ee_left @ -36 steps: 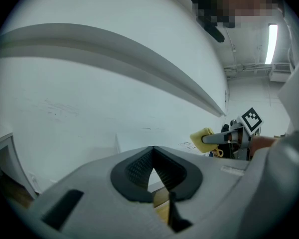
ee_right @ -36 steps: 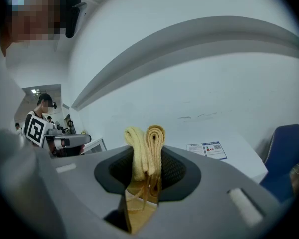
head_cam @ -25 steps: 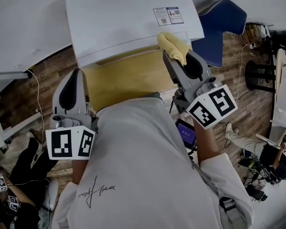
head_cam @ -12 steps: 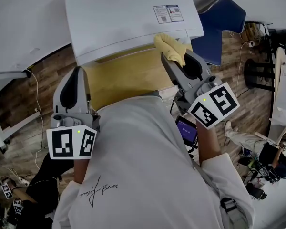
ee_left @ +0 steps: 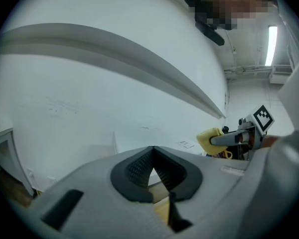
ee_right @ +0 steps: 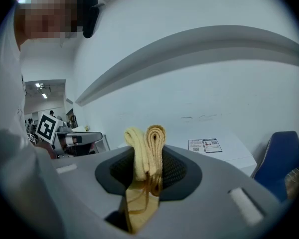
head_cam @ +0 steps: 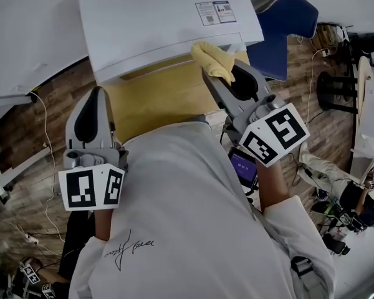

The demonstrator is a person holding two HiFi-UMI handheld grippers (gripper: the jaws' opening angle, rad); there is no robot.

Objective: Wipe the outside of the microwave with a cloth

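- Microwave [head_cam: 156, 23]: white, upper middle of the head view, standing on a yellow tabletop [head_cam: 156, 98]; a printed sticker [head_cam: 214, 12] sits near its right corner.
- Cloth [ee_right: 147, 151]: yellow, folded, clamped between the jaws of the right gripper [head_cam: 210, 73]. Its bunched end stands out past the jaw tips and lies against the microwave's near edge, just below the sticker.
- Left gripper [ee_left: 152, 156]: jaws closed tip to tip with nothing between them, held to the left over the tabletop's near corner, well apart from the cloth.
- Chair [head_cam: 280, 36]: blue, just to the right of the microwave.
- Floor [head_cam: 31, 136]: wood planks, with cables running across it.
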